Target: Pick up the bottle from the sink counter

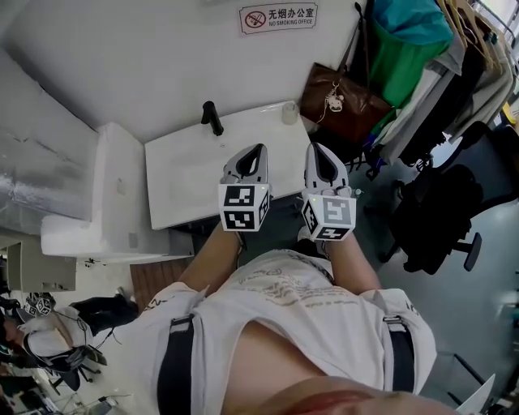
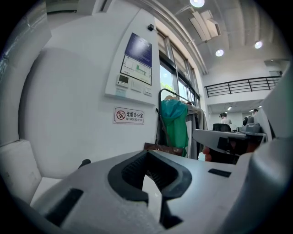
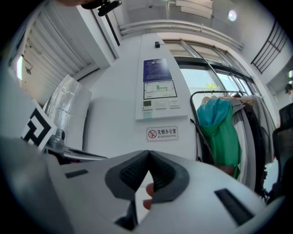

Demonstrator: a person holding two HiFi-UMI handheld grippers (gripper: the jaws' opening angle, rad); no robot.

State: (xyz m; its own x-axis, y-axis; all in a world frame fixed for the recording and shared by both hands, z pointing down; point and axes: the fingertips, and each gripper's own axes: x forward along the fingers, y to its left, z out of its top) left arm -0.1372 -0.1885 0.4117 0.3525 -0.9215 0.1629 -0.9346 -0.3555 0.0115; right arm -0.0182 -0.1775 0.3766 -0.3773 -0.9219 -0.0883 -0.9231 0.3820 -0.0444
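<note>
Head view: you're holding both grippers side by side at frame centre, tips pointing up-frame at the white sink counter (image 1: pixel 178 186).

- left gripper (image 1: pixel 259 149): claw is pressed together and pinching nothing. Its own view is showing the 2 dark pads (image 2: pixel 130 169) meeting at the tip, with only wall and counter beyond.
- right gripper (image 1: pixel 318 149): claw is also pressed together and empty. In its own view, fingertips (image 3: pixel 149 189) are showing through the gap below the closed tip.
- bottle (image 1: pixel 289 112): small pale item standing at the counter's far right corner, upper middle of the head view, too small for detail. It's sitting up-frame of the right gripper's tip, apart from both grippers.
- black faucet (image 1: pixel 212 117): standing at the counter's far edge, well left of the bottle.
- brown bag (image 1: pixel 340 96): hanging just right of the bottle.
- no-smoking sign (image 1: pixel 278 16): top centre on the wall.
- green garment (image 1: pixel 401 61): hanging upper right.
- black chair (image 1: pixel 442 203): sitting at the right edge.
</note>
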